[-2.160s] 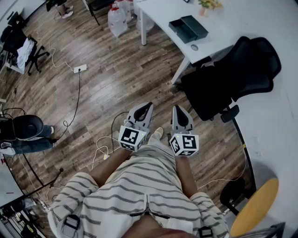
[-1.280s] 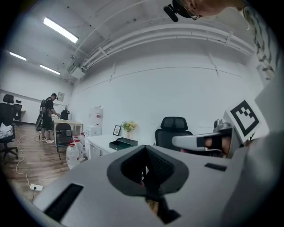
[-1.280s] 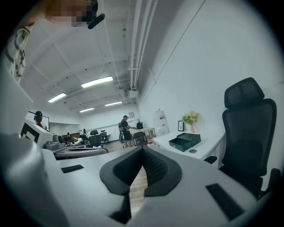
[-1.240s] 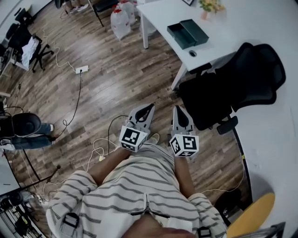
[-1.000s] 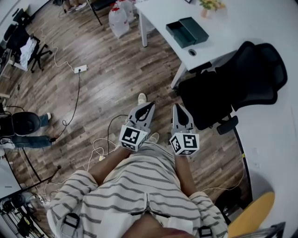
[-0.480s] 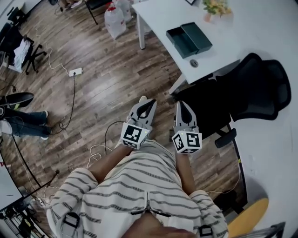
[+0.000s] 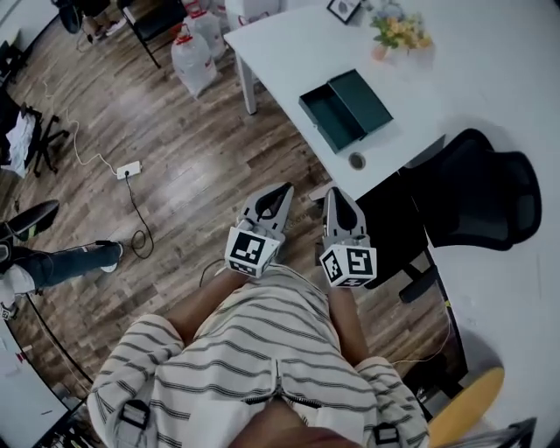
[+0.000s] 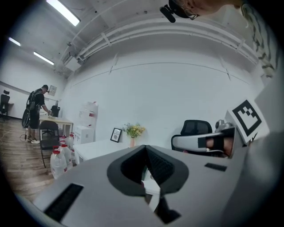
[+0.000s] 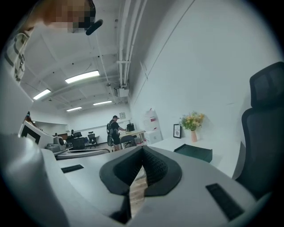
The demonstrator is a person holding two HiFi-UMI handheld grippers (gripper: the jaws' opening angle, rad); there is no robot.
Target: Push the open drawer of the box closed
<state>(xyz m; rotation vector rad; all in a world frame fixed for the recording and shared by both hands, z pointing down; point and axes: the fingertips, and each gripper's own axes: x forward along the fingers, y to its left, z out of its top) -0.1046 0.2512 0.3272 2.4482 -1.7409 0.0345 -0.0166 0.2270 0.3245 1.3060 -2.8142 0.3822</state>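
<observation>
A dark green box (image 7: 361, 100) lies on the white table (image 7: 455, 79), with its open drawer (image 7: 325, 119) pulled out toward the table's near-left edge. The right gripper view shows the box (image 9: 194, 153) low on the table ahead. My left gripper (image 7: 283, 190) and right gripper (image 7: 333, 196) are held side by side in front of my body, over the floor and short of the table. Both are shut with nothing between the jaws, and neither touches the box. In the left gripper view the shut left gripper (image 8: 146, 149) points at the table, with the right gripper (image 8: 202, 142) beside it.
A black office chair (image 7: 472, 197) stands at the table just right of my grippers. On the table are a flower vase (image 7: 394, 31), a picture frame (image 7: 343, 9) and a small round object (image 7: 356, 161). Water jugs (image 7: 194, 59), a power strip (image 7: 129, 169) and a person's legs (image 7: 52, 262) are on the floor.
The table and the green box have come nearer and lower in the head view. Both grippers stay shut, side by side in front of my body.
</observation>
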